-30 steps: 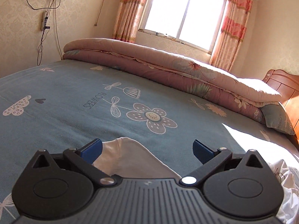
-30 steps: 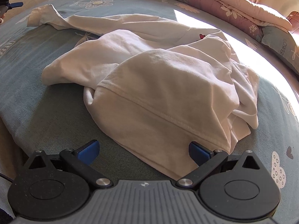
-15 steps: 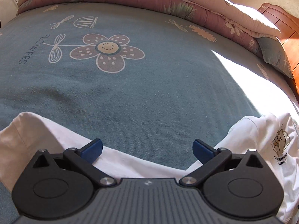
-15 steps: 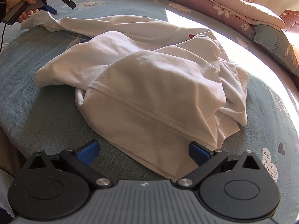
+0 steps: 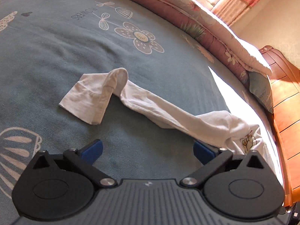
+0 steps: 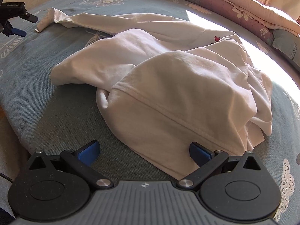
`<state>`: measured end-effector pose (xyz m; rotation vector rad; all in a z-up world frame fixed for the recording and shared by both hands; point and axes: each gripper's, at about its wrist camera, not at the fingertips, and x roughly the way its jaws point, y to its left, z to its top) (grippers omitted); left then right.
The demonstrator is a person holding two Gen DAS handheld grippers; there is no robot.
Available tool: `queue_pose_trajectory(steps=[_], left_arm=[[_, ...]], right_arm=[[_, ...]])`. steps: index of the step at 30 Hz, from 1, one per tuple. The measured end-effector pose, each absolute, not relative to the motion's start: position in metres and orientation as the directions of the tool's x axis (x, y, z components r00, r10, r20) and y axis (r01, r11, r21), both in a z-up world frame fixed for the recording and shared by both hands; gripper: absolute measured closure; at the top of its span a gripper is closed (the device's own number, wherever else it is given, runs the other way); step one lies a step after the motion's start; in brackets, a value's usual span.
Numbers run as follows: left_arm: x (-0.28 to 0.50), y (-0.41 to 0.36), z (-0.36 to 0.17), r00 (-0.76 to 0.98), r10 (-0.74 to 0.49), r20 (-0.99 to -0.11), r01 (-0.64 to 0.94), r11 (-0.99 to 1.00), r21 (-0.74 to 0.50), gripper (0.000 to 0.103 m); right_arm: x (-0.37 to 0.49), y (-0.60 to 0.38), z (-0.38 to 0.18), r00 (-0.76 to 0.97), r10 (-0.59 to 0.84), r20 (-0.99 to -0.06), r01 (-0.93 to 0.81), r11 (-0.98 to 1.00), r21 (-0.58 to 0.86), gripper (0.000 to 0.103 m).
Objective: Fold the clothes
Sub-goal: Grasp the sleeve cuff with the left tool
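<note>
The white garment (image 6: pixel 168 78) lies crumpled on the bed (image 6: pixel 46 112) just ahead of the released right hand-held gripper (image 6: pixel 143 151); its sleeve (image 5: pixel 116 91) stretches ahead of the released left hand-held gripper (image 5: pixel 148 149). No fold looks made yet; spreading comes first.

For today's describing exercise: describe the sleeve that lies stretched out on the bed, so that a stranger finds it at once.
Start from the blue flowered bedspread. The crumpled white shirt lies on it, and one long sleeve runs away from the heap. Only this sleeve has its cuff doubled back.
</note>
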<state>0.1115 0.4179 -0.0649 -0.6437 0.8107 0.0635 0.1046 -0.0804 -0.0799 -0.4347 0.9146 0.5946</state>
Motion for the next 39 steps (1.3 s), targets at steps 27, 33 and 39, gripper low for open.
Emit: queue_pose_trajectory(steps=[27,33,39], left_arm=[[0.166,0.346,-0.113,0.655,0.529,-0.540,-0.183,0.804,0.565,0.034],[0.168,0.333,-0.120,0.651,0.506,-0.566,-0.169,0.823,0.542,0.081],[0.164,0.343,-0.105,0.625,0.512,-0.590,-0.186,0.831,0.524,0.097]], right_arm=[[0.115,-0.088,-0.085,0.497,0.213,-0.841,-0.591,0.793,-0.148,0.000],[0.115,-0.088,-0.086,0.502,0.213,-0.838,-0.586,0.797,-0.149,0.000],[0.112,-0.088,-0.085,0.497,0.215,-0.841,-0.589,0.795,-0.145,0.000]])
